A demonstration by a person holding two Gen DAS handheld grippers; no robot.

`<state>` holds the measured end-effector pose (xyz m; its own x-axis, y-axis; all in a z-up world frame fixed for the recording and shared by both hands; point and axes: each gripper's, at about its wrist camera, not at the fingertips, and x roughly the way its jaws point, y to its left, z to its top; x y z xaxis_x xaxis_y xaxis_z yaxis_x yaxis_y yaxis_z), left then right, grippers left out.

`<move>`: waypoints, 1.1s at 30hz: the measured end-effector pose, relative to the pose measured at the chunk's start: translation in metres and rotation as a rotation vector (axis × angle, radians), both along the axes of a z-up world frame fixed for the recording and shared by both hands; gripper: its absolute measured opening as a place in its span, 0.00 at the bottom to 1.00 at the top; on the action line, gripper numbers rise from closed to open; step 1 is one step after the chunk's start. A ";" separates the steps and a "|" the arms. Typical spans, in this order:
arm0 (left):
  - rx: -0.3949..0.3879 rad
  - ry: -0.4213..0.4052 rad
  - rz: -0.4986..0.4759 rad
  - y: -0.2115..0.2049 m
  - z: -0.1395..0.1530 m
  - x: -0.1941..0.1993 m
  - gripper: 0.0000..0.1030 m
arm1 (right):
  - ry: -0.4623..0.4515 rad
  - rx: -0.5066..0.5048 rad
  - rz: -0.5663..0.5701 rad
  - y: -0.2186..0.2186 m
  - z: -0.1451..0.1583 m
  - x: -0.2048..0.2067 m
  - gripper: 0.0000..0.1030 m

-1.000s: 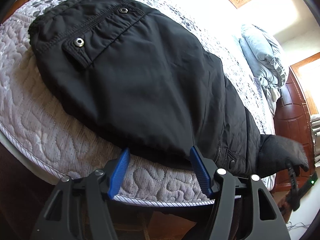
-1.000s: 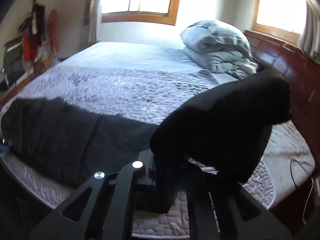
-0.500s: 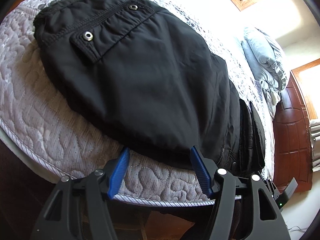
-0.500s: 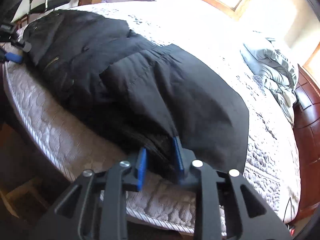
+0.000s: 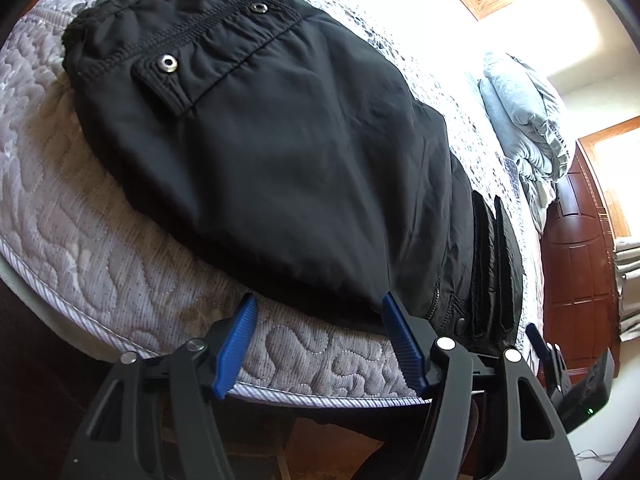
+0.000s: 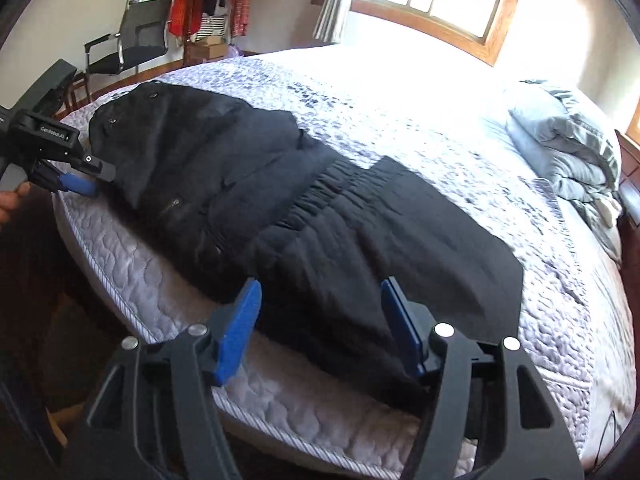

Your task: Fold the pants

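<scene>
The left hand-held gripper (image 5: pixel 316 312) has its blue-padded fingers (image 5: pixel 236 336) spread wide with nothing between them. The right hand-held gripper (image 6: pixel 320 300) likewise stands spread wide, gripping nothing. A bare hand (image 6: pixel 10 204) holds the left one's handle.

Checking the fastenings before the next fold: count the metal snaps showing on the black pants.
2 in the left wrist view. One snap sits on the flap near the pants' left edge; the other snap lies farther up the stitched band. More may be hidden underneath.
</scene>
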<state>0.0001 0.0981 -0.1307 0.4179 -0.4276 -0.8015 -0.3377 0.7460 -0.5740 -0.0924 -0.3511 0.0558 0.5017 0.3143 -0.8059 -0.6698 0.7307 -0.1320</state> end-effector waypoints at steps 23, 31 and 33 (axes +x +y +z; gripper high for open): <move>-0.017 -0.005 0.036 0.021 0.002 -0.008 0.65 | 0.171 0.097 0.012 0.017 -0.022 0.010 0.10; -0.030 0.007 0.184 0.071 0.004 -0.020 0.67 | 0.185 0.141 0.011 0.010 -0.009 0.004 0.28; -0.052 0.019 0.244 0.089 0.001 -0.024 0.67 | 0.180 0.169 -0.004 0.003 -0.001 0.003 0.28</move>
<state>-0.0239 0.1870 -0.1302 0.4993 -0.3569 -0.7895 -0.5152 0.6103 -0.6017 -0.0898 -0.3480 0.0544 0.3564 0.4504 -0.8186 -0.6684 0.7351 0.1134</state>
